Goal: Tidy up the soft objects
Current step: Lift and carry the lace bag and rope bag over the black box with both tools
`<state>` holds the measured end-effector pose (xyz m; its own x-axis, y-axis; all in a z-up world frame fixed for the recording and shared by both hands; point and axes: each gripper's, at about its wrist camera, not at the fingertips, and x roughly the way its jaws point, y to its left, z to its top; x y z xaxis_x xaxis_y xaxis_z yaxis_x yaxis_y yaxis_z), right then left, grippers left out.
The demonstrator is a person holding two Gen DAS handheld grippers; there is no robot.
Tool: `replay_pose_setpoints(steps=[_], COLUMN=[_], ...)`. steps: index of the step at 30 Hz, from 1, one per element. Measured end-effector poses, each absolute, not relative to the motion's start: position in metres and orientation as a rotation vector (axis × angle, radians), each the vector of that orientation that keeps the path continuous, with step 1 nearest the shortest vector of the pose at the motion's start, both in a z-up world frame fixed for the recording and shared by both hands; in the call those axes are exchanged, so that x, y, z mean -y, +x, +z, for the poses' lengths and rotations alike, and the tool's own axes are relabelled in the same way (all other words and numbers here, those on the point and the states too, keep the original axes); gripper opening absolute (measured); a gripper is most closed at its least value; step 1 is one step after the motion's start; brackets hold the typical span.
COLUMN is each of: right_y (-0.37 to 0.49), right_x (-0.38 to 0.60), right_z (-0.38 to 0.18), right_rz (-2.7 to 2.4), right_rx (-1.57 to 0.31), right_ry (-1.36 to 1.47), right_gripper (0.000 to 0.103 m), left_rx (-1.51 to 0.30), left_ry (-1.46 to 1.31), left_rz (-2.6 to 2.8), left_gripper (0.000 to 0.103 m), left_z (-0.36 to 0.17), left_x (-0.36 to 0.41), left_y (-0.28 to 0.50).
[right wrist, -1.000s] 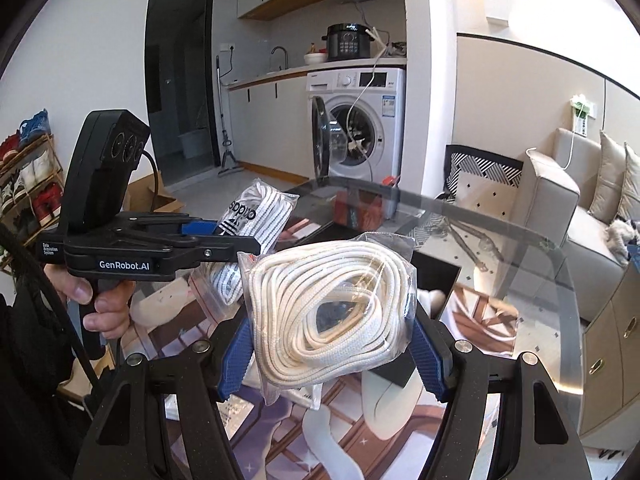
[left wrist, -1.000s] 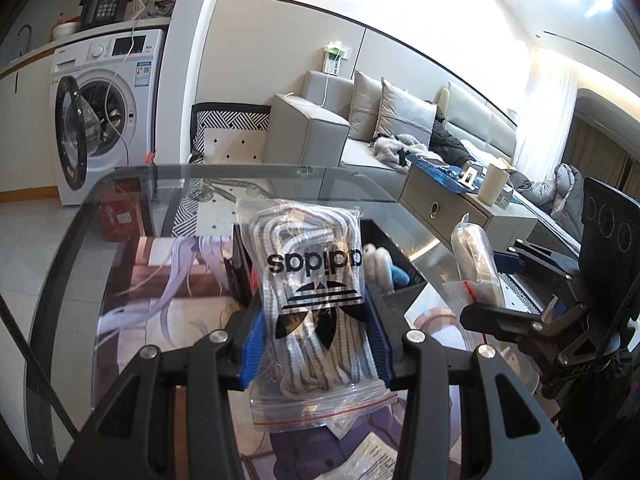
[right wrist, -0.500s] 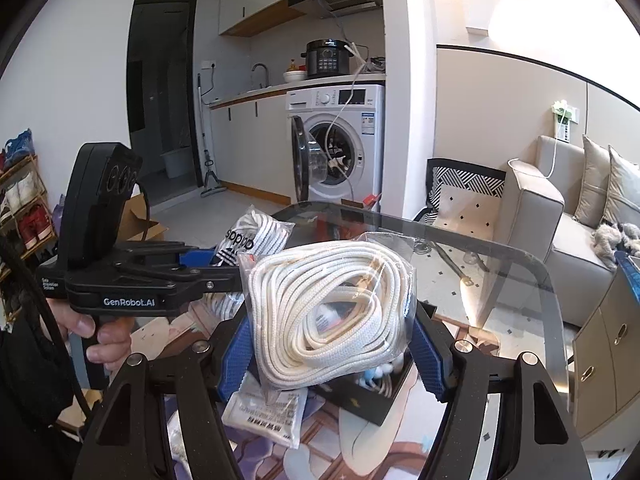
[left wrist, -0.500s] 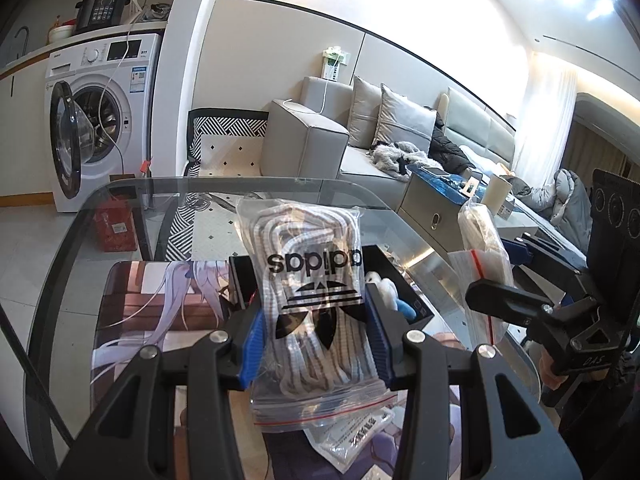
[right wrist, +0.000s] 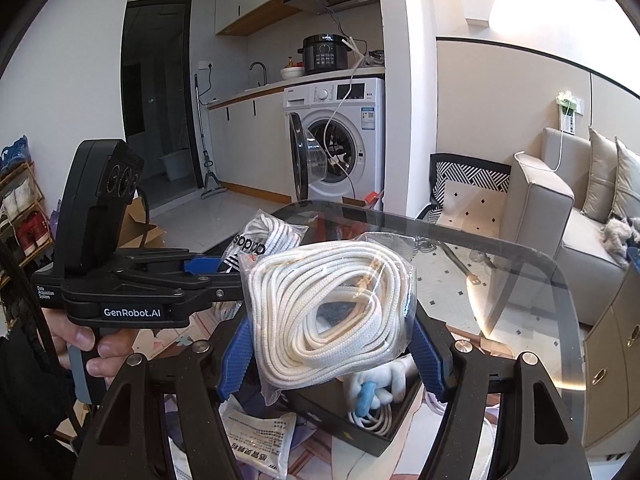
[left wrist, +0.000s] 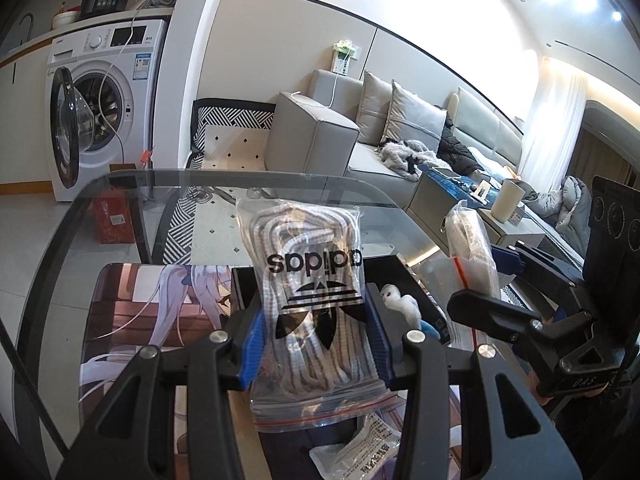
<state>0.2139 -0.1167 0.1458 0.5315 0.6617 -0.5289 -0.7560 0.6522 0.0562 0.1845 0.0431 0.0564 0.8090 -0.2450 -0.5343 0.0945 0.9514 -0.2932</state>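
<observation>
My left gripper (left wrist: 316, 344) is shut on a clear zip bag of grey striped laces (left wrist: 312, 300) with a black logo, held upright above the table. My right gripper (right wrist: 332, 344) is shut on a clear bag of coiled white laces (right wrist: 332, 312). Below both bags lies an open black box (right wrist: 356, 420) holding a white and blue soft toy (right wrist: 372, 392) and a white cord. In the left wrist view the right gripper (left wrist: 516, 276) and its bag (left wrist: 472, 240) hang at the right; in the right wrist view the left gripper (right wrist: 216, 276) with its logo bag (right wrist: 264, 240) is at the left.
The glass table (left wrist: 120, 184) carries a printed picture mat (left wrist: 132, 320) under the box. A flat white packet (right wrist: 260, 436) with printed text lies near the front. A hand (right wrist: 88, 344) grips the left tool's handle. Beyond the table stand a washing machine (left wrist: 104, 108) and a grey sofa (left wrist: 320, 136).
Both grippers have carried their bags forward over the table, so the black box now lies right beneath them and the table's far edge is nearer. Both grips are unchanged.
</observation>
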Motion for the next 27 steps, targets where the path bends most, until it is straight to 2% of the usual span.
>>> replay_pose_setpoints(steps=[27], right_y=[0.264], right_x=[0.091], right_z=[0.108], right_rz=[0.824], right_rx=[-0.632], right_ry=[-0.237], right_gripper=[0.070], left_rx=[-0.632], left_ry=[-0.252], left_rz=[-0.154], left_gripper=[0.044], left_z=[0.037], left_x=[-0.040], left_y=[0.217])
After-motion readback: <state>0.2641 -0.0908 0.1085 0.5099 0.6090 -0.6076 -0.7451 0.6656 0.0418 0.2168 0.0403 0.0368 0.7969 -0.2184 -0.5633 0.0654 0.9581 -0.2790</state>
